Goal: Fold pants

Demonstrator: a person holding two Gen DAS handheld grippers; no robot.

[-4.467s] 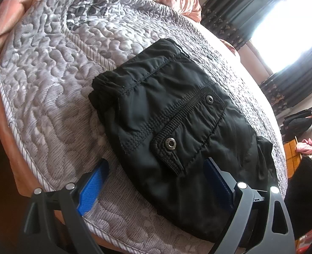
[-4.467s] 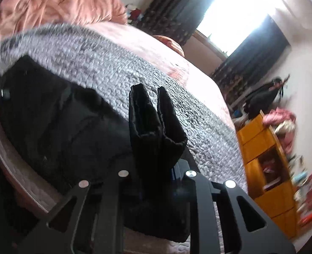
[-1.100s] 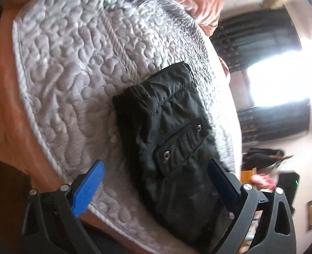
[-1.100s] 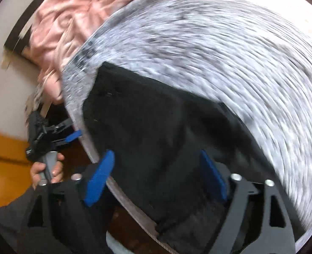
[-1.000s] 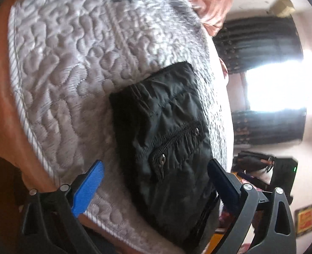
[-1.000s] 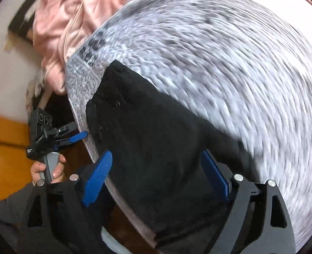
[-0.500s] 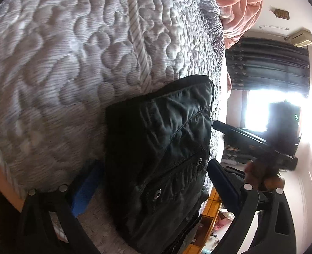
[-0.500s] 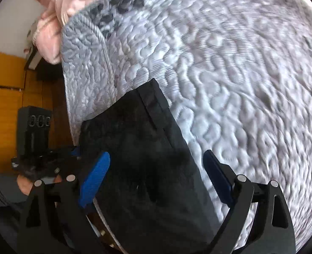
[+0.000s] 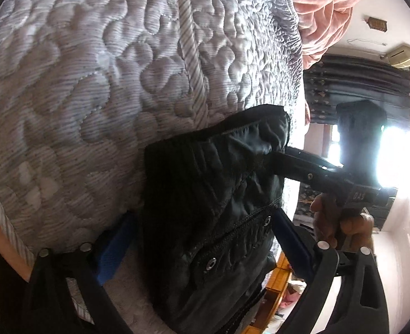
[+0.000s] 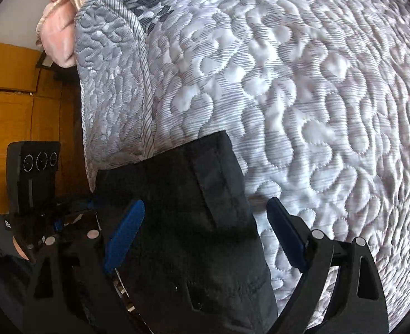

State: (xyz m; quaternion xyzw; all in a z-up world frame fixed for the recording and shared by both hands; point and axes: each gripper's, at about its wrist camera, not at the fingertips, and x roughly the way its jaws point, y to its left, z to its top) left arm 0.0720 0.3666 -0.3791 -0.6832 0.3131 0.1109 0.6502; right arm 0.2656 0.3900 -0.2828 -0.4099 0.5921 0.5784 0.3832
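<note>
The black pants [image 9: 210, 194] lie folded into a small packet on the quilted bedspread [image 9: 93, 83], snap pocket facing up. My left gripper [image 9: 202, 245] straddles the packet's near end. Its jaws are closing, with the cloth between the blue pads, which do not visibly press on it. The right gripper's finger [image 9: 296, 164] reaches the packet's far edge. In the right wrist view the pants [image 10: 177, 222] fill the lower middle. My right gripper [image 10: 205, 233] stands open over their hemmed corner, one pad above the cloth, the other above the bedspread [image 10: 302, 83].
A pink blanket [image 9: 324, 5] is bunched at the far end of the bed. The bed's edge runs close beside the pants [image 10: 146, 111], with wooden floor [image 10: 7, 105] beyond it. Dark curtains [image 9: 358, 89] and a bright window fill the background.
The right gripper, shut on a folded pant leg several seconds ago, now stands open and has swung down to the packet's far edge. The left gripper has rolled and dipped to the near end.
</note>
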